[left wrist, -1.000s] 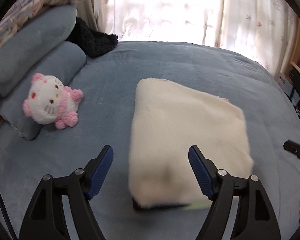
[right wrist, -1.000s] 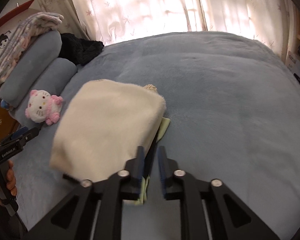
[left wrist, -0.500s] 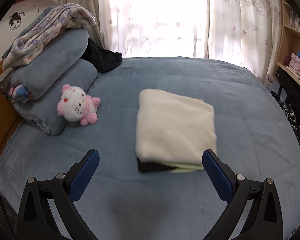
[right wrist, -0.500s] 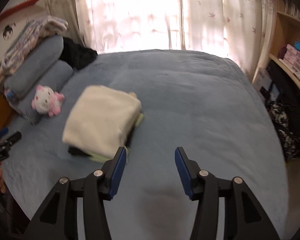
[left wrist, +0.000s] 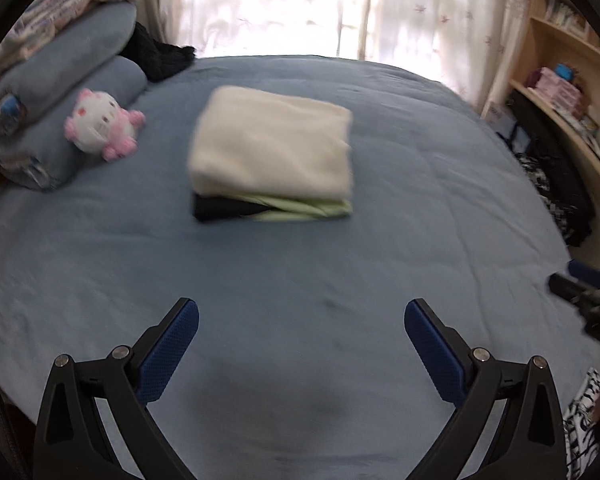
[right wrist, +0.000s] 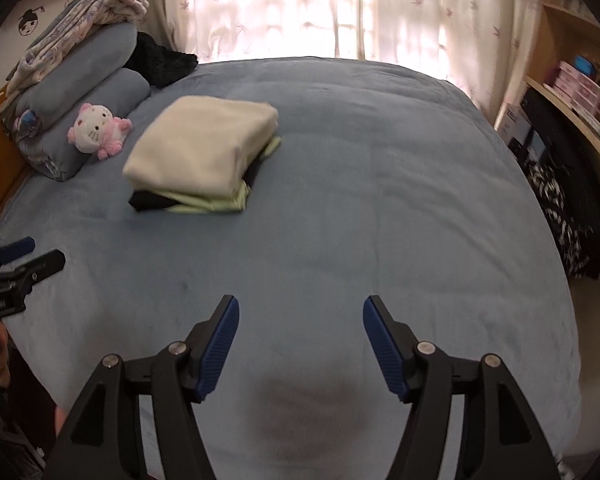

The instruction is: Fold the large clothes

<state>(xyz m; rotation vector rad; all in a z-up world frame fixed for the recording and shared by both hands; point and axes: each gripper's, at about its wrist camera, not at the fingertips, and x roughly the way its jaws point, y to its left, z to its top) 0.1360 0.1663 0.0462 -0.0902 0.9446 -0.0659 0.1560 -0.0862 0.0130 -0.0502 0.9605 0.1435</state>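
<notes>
While both the left gripper [left wrist: 301, 322] and right gripper [right wrist: 301, 318] are held spread and empty, the folded stack [right wrist: 199, 160] on the bed [right wrist: 380, 184] is judged soft and floppy. It is best gripped by its layered near edge.

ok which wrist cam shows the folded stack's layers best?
Right wrist: the folded stack is sharper, showing its front and right side, with cream, black and pale green layers. Left wrist sees the stack nearer centre, but motion-blurred and front edge only.

Both grippers' jaws wide apart.
</notes>
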